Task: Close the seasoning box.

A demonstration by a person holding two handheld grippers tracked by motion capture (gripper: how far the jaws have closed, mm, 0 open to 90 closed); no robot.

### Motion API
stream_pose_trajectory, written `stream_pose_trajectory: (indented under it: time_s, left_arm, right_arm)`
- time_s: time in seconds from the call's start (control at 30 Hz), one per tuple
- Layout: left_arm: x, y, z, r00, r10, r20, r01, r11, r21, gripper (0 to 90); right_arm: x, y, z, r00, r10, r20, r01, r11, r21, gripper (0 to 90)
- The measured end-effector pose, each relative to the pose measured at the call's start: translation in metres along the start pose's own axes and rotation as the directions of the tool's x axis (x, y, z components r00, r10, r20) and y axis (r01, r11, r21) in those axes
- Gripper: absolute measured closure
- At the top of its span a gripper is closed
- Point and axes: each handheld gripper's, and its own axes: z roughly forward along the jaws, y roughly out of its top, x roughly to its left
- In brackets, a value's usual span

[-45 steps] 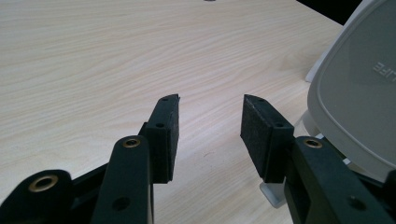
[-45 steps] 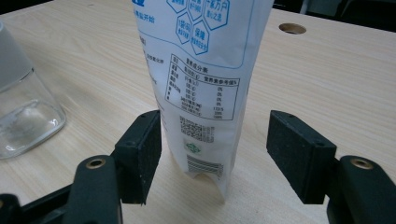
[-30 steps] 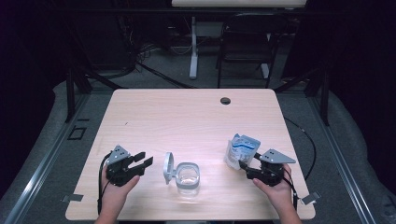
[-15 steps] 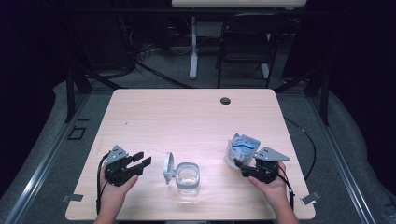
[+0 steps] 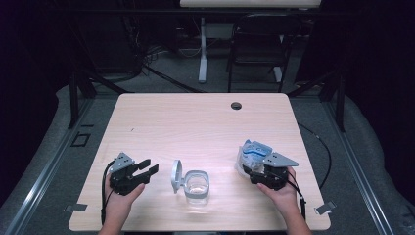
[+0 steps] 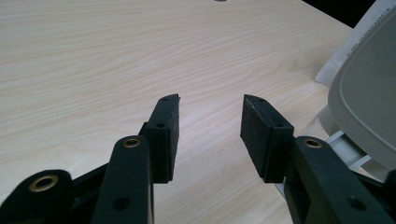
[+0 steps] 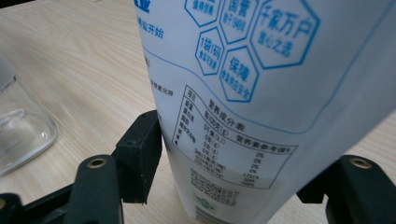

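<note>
My right tongs (image 5: 255, 170) clamp the base of the white-and-blue pouch (image 5: 252, 153), which stands on the desk (image 5: 205, 122) at about four o'clock. My left tongs (image 5: 145, 170) stand wide with nothing between them, at eight o'clock. The glass jar (image 5: 197, 185), its lid (image 5: 177, 176) flipped open, sits between them near six o'clock. I judge I'm gripping the pouch; next I must lift and tip it over the jar. Since the earlier frame my right hand and the pouch have edged slightly toward the jar.

The white pouch (image 7: 261, 93) carried blue Chinese print: hexagons read "千家万户", "保障" and "1袋1码", and "开始" ended a line at its left edge. Below sat a boxed table headed "营养成分表"; its smaller figures were too fine to read.
</note>
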Motion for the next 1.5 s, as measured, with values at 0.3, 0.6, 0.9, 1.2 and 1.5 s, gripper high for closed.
stream_pose_trajectory:
  time_s: [0.3,0.6,0.9,1.2,1.5]
  left_arm:
    - [0.001,0.000,0.000,1.0000,0.002,0.000,-0.002,1.0000,0.000,57.5]
    - [0.001,0.000,-0.001,1.0000,0.002,-0.001,-0.002,1.0000,-0.001,57.6]
    - [-0.001,0.000,0.000,1.0000,0.006,0.002,-0.006,1.0000,0.001,57.6]
    - [-0.001,0.001,-0.001,1.0000,0.009,0.004,-0.009,1.0000,-0.005,57.7]
    - [-0.003,0.001,-0.001,1.0000,0.009,0.005,-0.009,0.9999,-0.005,57.7]
  right_arm:
    - [0.004,0.001,-0.001,0.9995,0.003,0.031,-0.003,1.0000,0.006,44.4]
    - [0.015,0.003,-0.003,0.9964,0.018,0.082,-0.020,0.9996,0.020,50.0]
    - [0.028,0.001,-0.008,0.9934,0.041,0.107,-0.043,0.9991,0.009,50.2]
    - [0.043,0.002,-0.022,0.9877,0.056,0.146,-0.056,0.9984,-0.007,50.2]
    - [0.056,-0.005,-0.028,0.9854,0.058,0.160,-0.058,0.9983,-0.005,50.2]
